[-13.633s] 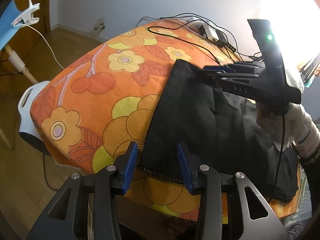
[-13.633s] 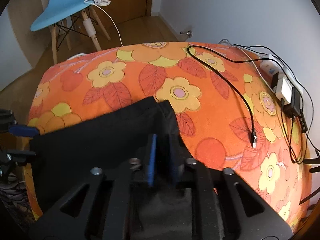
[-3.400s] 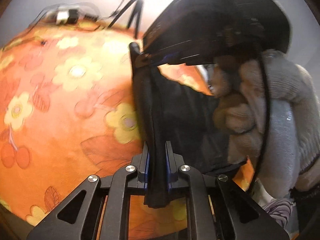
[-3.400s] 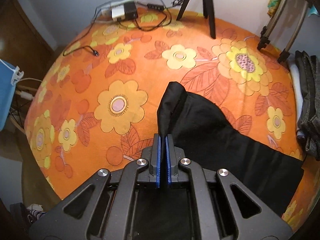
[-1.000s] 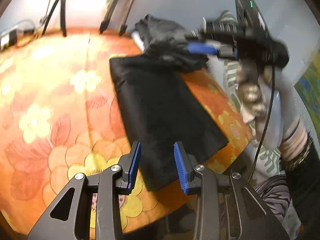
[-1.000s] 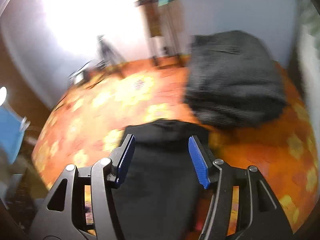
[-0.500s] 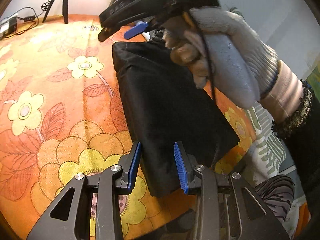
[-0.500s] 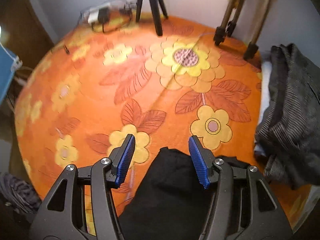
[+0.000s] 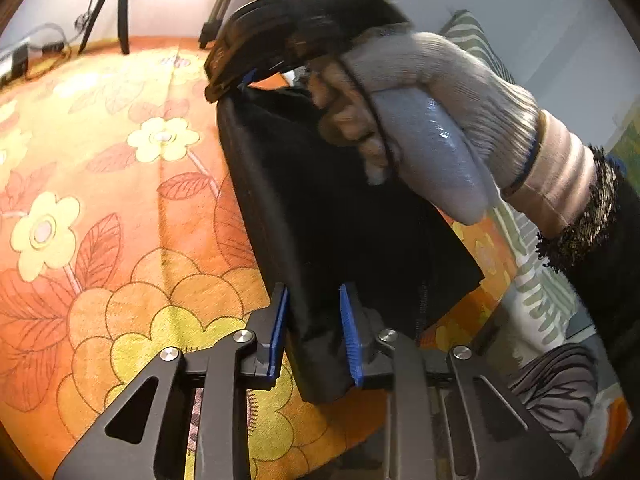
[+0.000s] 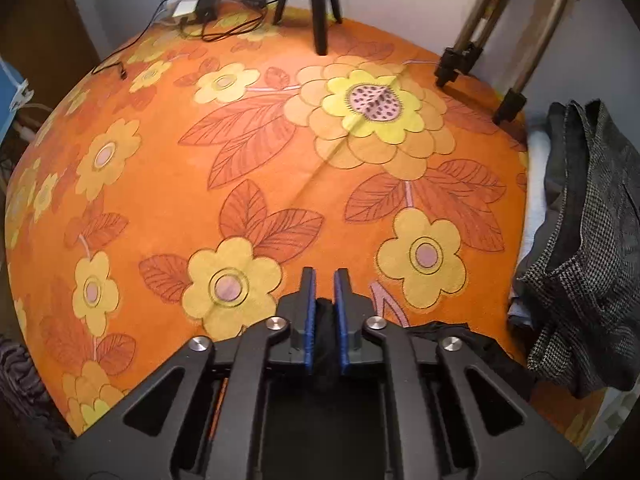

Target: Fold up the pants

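The black pants (image 9: 340,216) lie folded into a narrow stack on the orange flowered tablecloth (image 9: 100,220). In the left wrist view my left gripper (image 9: 314,332) has its blue pads on either side of the stack's near end, closing on the thick fold. My right gripper (image 9: 240,80), held in a gloved hand, grips the stack's far end. In the right wrist view the right gripper (image 10: 325,320) is shut on a pinch of black pants (image 10: 326,336); most of the cloth is hidden under the gripper body.
A pile of grey checked clothes (image 10: 588,240) lies at the table's right edge. Tripod legs (image 10: 320,8) and a wooden stand (image 10: 500,40) stand at the back. A power strip and cables (image 10: 200,8) lie at the far left corner.
Both grippers, open half a second ago, have narrowed onto the ends of the folded pants. The right gripper moved down onto the far end; the left moved forward around the near end.
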### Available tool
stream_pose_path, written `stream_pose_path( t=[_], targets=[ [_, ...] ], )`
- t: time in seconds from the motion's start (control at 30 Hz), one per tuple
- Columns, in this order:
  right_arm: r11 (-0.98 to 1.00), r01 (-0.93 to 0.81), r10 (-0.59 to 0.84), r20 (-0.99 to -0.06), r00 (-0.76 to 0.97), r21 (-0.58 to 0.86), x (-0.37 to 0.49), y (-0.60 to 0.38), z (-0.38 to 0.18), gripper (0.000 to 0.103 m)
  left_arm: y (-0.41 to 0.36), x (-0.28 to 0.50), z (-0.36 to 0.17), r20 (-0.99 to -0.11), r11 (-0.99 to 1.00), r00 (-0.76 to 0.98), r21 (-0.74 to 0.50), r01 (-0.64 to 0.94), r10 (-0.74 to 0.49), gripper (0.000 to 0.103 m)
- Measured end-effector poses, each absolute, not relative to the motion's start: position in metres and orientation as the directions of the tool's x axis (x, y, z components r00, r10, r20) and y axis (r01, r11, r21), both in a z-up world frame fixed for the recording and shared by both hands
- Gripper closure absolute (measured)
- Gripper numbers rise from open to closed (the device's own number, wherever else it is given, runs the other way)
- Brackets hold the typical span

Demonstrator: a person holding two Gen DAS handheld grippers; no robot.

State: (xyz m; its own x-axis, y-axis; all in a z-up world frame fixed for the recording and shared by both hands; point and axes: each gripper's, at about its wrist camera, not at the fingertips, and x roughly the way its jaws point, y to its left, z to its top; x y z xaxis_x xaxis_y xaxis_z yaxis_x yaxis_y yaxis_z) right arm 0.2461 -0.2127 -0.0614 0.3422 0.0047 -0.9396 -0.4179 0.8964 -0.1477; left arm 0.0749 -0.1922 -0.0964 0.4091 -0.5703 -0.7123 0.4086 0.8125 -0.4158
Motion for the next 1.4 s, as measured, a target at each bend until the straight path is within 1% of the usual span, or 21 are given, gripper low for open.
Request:
stream_pose_path(
  t=[0.13,0.2,0.23,0.3,0.33,0.43,0.53,0.63,0.7,0.8,0.9,1.0,1.17,1.23,1.27,1.3,1.33,1.37,1.4],
  targets=[
    [0.91,-0.384,-0.016,-0.941,0.339,-0.153,0.253,-0.216,-0.07,0.099,-0.195,0.071,-0.097,-0.721,0.821,0.415,-0.394,0.413,-0.555,0.079],
    [0.928,-0.345,-0.008,-0.936,0.351,-0.137,0.255,-0.222,-0.064,0.095,-0.192,0.072,-0.096,-0.722,0.816,0.4,-0.412,0.406,-0.564,0.078],
    [0.94,-0.323,0.017,-0.93,0.367,-0.11,0.254,-0.228,-0.056,0.095,-0.191,0.072,-0.095,-0.725,0.816,0.395,-0.414,0.404,-0.563,0.077],
    [0.954,-0.285,0.036,-0.911,0.411,-0.091,0.25,-0.238,-0.037,0.091,-0.187,0.07,-0.093,-0.726,0.817,0.394,-0.42,0.395,-0.563,0.077],
    [0.961,-0.265,0.044,-0.899,0.435,-0.081,0.244,-0.245,-0.025,0.09,-0.185,0.07,-0.091,-0.726,0.817,0.393,-0.425,0.39,-0.565,0.074],
    [0.977,-0.21,0.087,-0.869,0.487,-0.02,0.214,-0.27,0.008,0.09,-0.177,0.068,-0.082,-0.709,0.814,0.411,-0.43,0.391,-0.573,0.074],
    [0.988,-0.152,0.095,-0.853,0.513,0.018,0.164,-0.297,0.024,0.09,-0.178,0.067,-0.066,-0.685,0.821,0.466,-0.385,0.421,-0.56,0.074],
    [0.99,-0.132,0.101,-0.858,0.504,0.038,0.119,-0.312,0.02,0.09,-0.181,0.071,-0.06,-0.677,0.836,0.505,-0.338,0.433,-0.535,0.074],
    [0.989,-0.133,0.117,-0.864,0.49,0.058,0.095,-0.319,0.013,0.09,-0.183,0.078,-0.062,-0.677,0.834,0.501,-0.343,0.433,-0.539,0.074],
    [0.988,-0.13,0.128,-0.884,0.449,0.077,0.07,-0.329,-0.005,0.09,-0.19,0.091,-0.072,-0.7,0.839,0.48,-0.344,0.422,-0.529,0.074],
    [0.991,-0.123,0.1,-0.896,0.433,0.051,0.061,-0.336,-0.02,0.09,-0.199,0.098,-0.085,-0.729,0.844,0.45,-0.34,0.416,-0.516,0.074],
    [0.99,-0.116,0.123,-0.893,0.433,0.081,0.051,-0.349,-0.029,0.09,-0.21,0.1,-0.092,-0.749,0.855,0.445,-0.316,0.412,-0.491,0.074],
    [0.988,-0.154,0.068,-0.89,0.45,-0.003,0.041,-0.349,-0.032,0.09,-0.225,0.094,-0.099,-0.775,0.872,0.456,-0.24,0.427,-0.437,0.073],
    [0.988,-0.152,0.08,-0.889,0.451,0.012,0.041,-0.352,-0.029,0.09,-0.222,0.094,-0.096,-0.777,0.874,0.452,-0.25,0.417,-0.438,0.073],
    [0.989,-0.147,0.1,-0.886,0.453,0.036,0.042,-0.355,-0.026,0.09,-0.218,0.096,-0.092,-0.775,0.875,0.447,-0.272,0.402,-0.446,0.069],
    [0.988,-0.137,0.128,-0.878,0.462,0.072,0.042,-0.361,-0.022,0.088,-0.213,0.098,-0.088,-0.77,0.876,0.45,-0.287,0.388,-0.452,0.066],
    [0.989,-0.118,0.134,-0.869,0.476,0.088,0.043,-0.367,-0.018,0.084,-0.207,0.101,-0.084,-0.762,0.878,0.46,-0.3,0.373,-0.455,0.057],
    [0.992,-0.091,0.121,-0.863,0.491,0.087,0.045,-0.373,-0.016,0.065,-0.201,0.106,-0.079,-0.756,0.885,0.477,-0.301,0.355,-0.448,0.049],
    [0.994,-0.069,0.108,-0.857,0.505,0.085,0.049,-0.375,-0.015,0.043,-0.196,0.11,-0.076,-0.753,0.892,0.491,-0.3,0.337,-0.438,0.047]
  ],
)
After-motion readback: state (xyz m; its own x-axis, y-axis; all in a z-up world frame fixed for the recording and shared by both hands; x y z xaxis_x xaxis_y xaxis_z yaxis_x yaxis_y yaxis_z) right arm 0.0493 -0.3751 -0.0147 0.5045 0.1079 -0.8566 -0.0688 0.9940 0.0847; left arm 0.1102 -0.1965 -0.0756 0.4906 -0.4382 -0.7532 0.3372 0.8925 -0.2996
